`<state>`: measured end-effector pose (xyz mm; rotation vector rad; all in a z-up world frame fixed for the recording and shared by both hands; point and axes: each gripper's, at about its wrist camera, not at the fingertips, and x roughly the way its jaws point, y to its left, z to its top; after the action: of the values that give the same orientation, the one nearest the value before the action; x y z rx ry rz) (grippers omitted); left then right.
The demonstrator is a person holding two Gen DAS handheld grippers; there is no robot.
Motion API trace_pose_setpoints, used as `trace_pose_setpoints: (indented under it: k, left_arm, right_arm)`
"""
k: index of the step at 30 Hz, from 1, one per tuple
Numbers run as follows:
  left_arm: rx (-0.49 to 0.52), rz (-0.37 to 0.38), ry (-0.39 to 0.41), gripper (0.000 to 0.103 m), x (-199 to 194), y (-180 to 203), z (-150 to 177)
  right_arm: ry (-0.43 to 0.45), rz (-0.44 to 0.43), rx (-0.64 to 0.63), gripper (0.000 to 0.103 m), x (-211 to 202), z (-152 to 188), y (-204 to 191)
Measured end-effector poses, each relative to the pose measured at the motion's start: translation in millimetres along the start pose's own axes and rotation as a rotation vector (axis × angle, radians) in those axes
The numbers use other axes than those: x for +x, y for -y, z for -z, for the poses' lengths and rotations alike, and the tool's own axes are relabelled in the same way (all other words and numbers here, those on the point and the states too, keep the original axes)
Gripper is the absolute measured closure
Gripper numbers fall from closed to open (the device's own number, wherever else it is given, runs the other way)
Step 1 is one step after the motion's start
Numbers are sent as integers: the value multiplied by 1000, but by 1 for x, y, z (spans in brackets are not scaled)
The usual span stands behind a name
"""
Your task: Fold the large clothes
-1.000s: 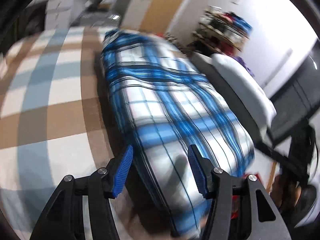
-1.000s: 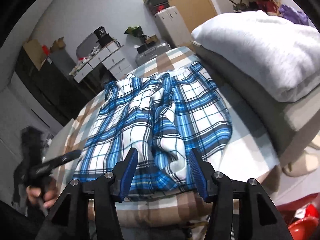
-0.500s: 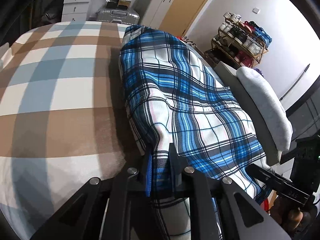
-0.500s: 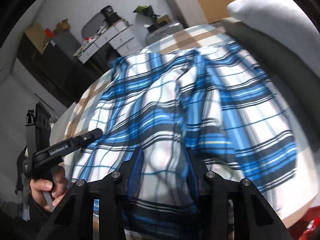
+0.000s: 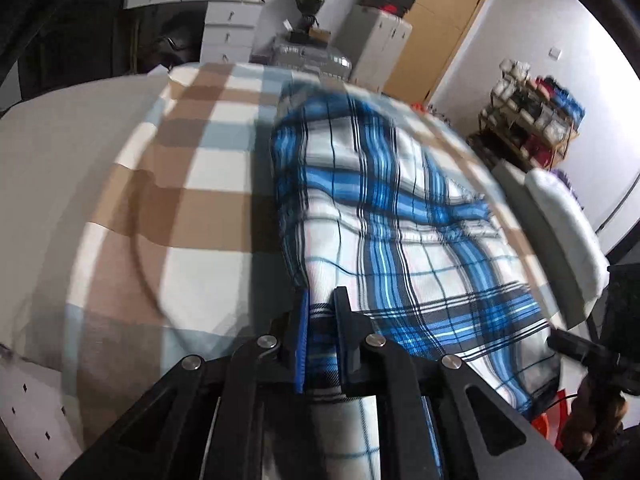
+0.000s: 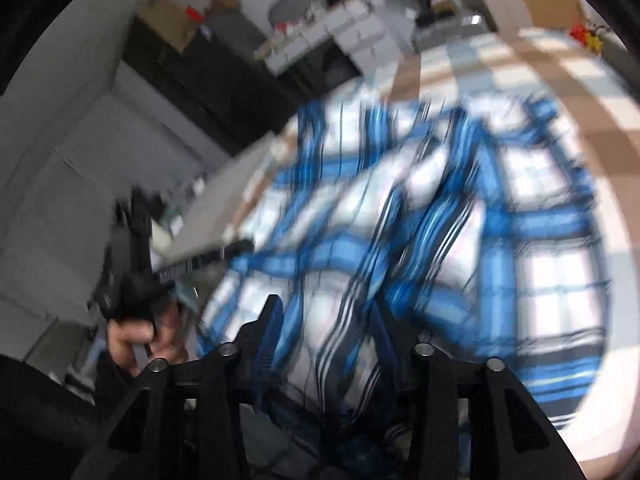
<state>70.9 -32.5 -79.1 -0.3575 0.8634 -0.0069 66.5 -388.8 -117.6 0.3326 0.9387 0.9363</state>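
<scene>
From the left wrist view, the left gripper point(image 5: 322, 316) has its jaws drawn nearly together, pinching a fold at the near edge of the blue-and-white plaid garment point(image 5: 400, 232), which runs away from the fingers across the bed point(image 5: 180, 208). The bed's cover, checked in brown, pale blue and white, lies bare to the left of the gripper, and the garment's left edge casts a dark shadow on it. To the right of the garment, past the bed's edge, sits a white cushion point(image 5: 568, 232); beyond it stands a wooden rack point(image 5: 532, 120) crowded with small items. Straight ahead past the bed are a white chest of drawers point(image 5: 228, 20) and a tan door point(image 5: 436, 28). Low at the right, part of the right gripper point(image 5: 588, 356) shows with the hand that holds it; its fingers cannot be seen here. From the right wrist view, heavily blurred, the right gripper point(image 6: 328, 332) has its jaws about halfway apart and opening, with a bunched ridge of the plaid garment point(image 6: 460, 220) between the fingers; whether the pads press on the cloth cannot be told. The garment spreads ahead and to the right over the checked bed point(image 6: 560, 80). To the left, a hand point(image 6: 140, 340) holds the left gripper point(image 6: 240, 249), whose fingers reach the cloth's edge.
</scene>
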Motion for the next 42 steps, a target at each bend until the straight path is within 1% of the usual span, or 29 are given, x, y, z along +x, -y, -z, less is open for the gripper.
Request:
trace_pose_setpoints:
  k: [1,2,3,4,5,6,8,9,12,15,16,18,19,21,24,29,30,32,34,35,36,38,40,41,42]
  left_arm:
    - [-11,5,26,96,-6,-1,-1]
    - [-23,16,46,94,-11,-1,-2]
    - [-33,31,60,83,-15,-2,-3]
    - [-41,44,69,75,-17,-2,-4]
    - [-48,67,83,61,-21,-2,-4]
    - [-43,83,91,58,-23,-3,-4]
    - [-7,103,87,58,-24,3,-3]
    - [9,106,75,57,-22,5,-4]
    - [62,125,48,57,-17,12,-2]
    - [91,118,30,57,-11,18,-1]
    - [96,115,27,57,-10,20,0]
    - [102,112,21,57,-9,24,2]
    - [109,106,17,57,-8,25,3]
    - [116,91,20,57,-10,27,4]
    - [123,92,18,57,-12,31,8]
    - [135,77,4,57,-7,35,7]
    - [132,79,3,57,-6,36,6]
    - [128,99,-2,57,-6,41,5]
    - [134,152,-17,57,-6,54,1]
    - [137,178,-30,57,-4,62,-1]
    - [157,214,-59,57,0,75,-3]
    - [231,269,-105,57,10,103,-6]
    - [329,269,-151,57,26,136,-4]
    - [360,254,-175,57,34,146,-3]
    - [387,221,-212,57,46,157,-1]
  right_arm:
    - [23,34,28,44,-4,-5,9]
    - [18,60,58,44,-3,-8,19]
    - [4,56,89,44,0,-10,29]
    - [-11,42,115,44,6,-13,35]
    - [-19,28,138,44,10,-14,40]
    - [-34,-1,164,44,16,-14,45]
    - [-43,-45,185,44,26,-19,47]
    - [-43,-42,177,44,30,-20,44]
    - [-54,-9,166,44,40,-34,41]
    - [-71,22,181,44,49,-46,47]
    - [-74,35,176,44,51,-44,47]
    - [-97,93,205,44,56,-48,54]
    - [-101,106,221,44,58,-50,57]
    - [-94,129,210,44,55,-49,55]
    - [-83,205,147,44,46,-41,49]
    - [-83,240,132,44,33,-28,53]
    - [-74,239,132,44,29,-26,52]
    - [-59,197,137,44,15,-20,53]
    - [-42,186,126,44,3,-11,51]
    - [-35,185,110,46,-3,-4,48]
    - [-22,192,94,49,-8,2,44]
    - [-13,198,61,72,-13,12,37]
    - [-29,174,52,80,-10,24,33]
    - [-35,170,56,84,-7,28,32]
    - [-38,169,54,84,-6,31,31]
